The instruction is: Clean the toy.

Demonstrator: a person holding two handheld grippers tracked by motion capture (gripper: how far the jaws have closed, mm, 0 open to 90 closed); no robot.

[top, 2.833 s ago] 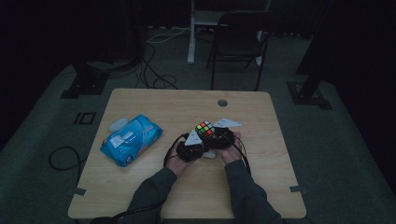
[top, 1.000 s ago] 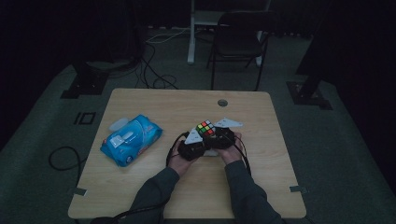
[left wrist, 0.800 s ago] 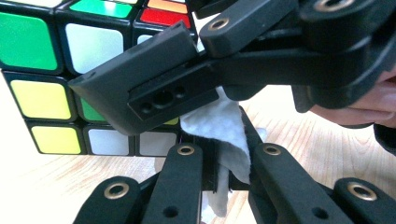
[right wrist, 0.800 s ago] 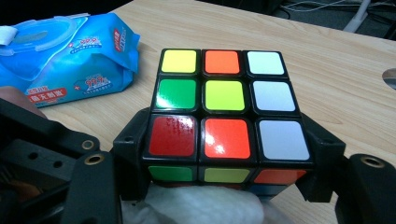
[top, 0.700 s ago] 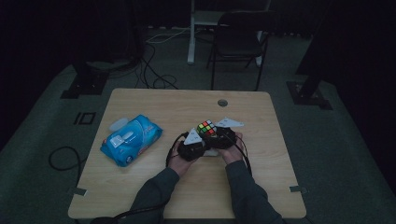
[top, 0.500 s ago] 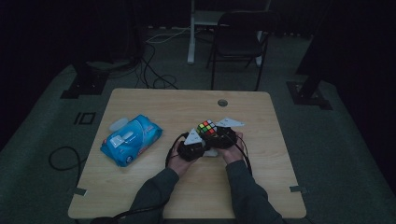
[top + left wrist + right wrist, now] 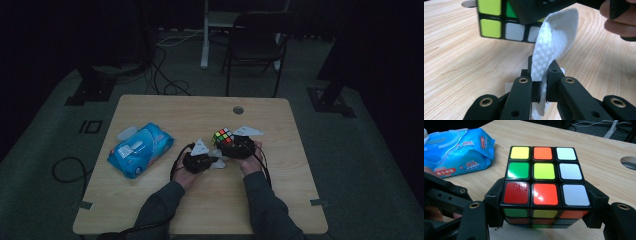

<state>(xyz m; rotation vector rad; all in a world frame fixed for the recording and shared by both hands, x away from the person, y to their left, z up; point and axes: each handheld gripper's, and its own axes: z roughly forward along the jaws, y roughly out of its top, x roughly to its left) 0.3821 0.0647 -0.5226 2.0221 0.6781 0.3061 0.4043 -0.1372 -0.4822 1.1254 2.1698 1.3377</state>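
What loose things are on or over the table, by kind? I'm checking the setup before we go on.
Puzzle cube: 1
White wipe: 1
Blue wipe pack: 1
Total: 3

rm dim | wood table [image 7: 150, 107] | dark chair [image 7: 255, 47] behind (cables [image 7: 165, 75] on grey floor [image 7: 45, 150])

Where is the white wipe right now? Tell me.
The white wipe is pinched between the left gripper fingers, standing up against the puzzle cube held by the right gripper, right of the blue wipes pack.
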